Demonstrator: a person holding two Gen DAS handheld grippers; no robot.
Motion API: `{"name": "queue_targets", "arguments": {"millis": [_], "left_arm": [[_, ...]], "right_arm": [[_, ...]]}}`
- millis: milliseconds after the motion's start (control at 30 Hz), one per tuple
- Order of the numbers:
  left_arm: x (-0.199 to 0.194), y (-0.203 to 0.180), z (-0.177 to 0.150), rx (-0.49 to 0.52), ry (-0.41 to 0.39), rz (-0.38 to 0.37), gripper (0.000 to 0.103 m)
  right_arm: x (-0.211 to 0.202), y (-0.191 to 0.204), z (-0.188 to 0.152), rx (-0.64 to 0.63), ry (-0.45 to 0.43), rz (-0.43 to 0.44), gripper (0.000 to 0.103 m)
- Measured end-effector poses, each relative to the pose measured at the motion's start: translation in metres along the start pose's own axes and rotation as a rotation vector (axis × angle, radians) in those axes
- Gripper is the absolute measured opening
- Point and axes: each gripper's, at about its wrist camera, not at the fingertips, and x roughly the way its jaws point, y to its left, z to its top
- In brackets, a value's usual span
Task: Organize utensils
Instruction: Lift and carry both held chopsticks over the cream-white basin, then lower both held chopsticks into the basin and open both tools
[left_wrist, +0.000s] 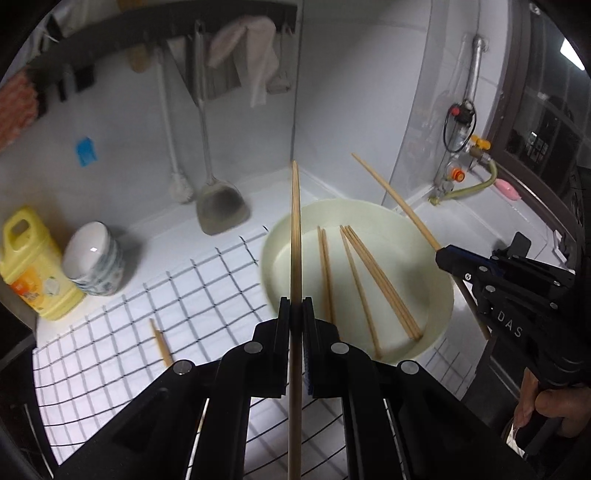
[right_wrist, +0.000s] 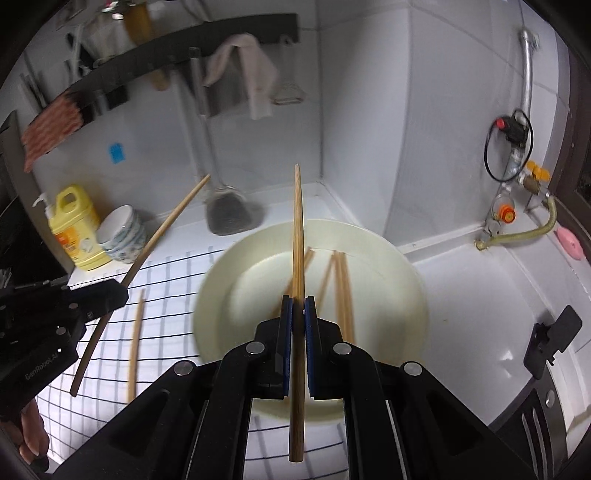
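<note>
Each gripper is clamping one chopstick above a kitchen counter. The left gripper (left_wrist: 295, 308) is holding its jaws closed on a chopstick (left_wrist: 295, 229) that is running straight ahead between the pads, its far tip pointing toward the wall corner. The right gripper (right_wrist: 298, 306) is likewise pinching a chopstick (right_wrist: 298, 229) between its blue pads, with both ends sticking out beyond the jaws. In each wrist view the other gripper is showing at the side with its own stick.

Both sticks are hanging over a cream bowl (left_wrist: 439, 295), which is sitting on the counter partly on a checked cloth (left_wrist: 155, 314). Several more chopsticks (left_wrist: 373, 280) are lying loose inside the bowl, and one stray chopstick (right_wrist: 136, 332) is resting on the cloth to the left of the bowl.

The step in hand appears to be carrying a picked pair, probably either into the bowl or away to a holder; which one cannot be told. The next move is calling for a steady carry, keeping the long sticks from swinging into the bowl's rim or each other, before any release.
</note>
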Motion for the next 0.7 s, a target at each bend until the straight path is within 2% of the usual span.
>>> {"name": "queue_targets", "arguments": {"millis": [200,333,500,700], "left_arm": [[0.052,-0.028,0.016,-0.006,0.069,-0.026,0.007],[0.083,-0.041,0.024,-0.002,0.096,-0.014,0.007],[0.120,-0.046,0.027,-0.014,0.158,-0.018,0.007],[0.149,-0.045,0.024,-0.023,0.220,-0.011,0.007]], "right_arm": [[0.041,-0.035,-0.004,0.056,0.054,0.036,0.006],[0.066,-0.048,-0.004,0.082,0.097,0.065,0.006],[0.092,-0.057,-0.007,0.095,0.152,0.074,0.006],[0.109,-0.063,-0.012,0.118,0.178,0.080,0.006]]}}
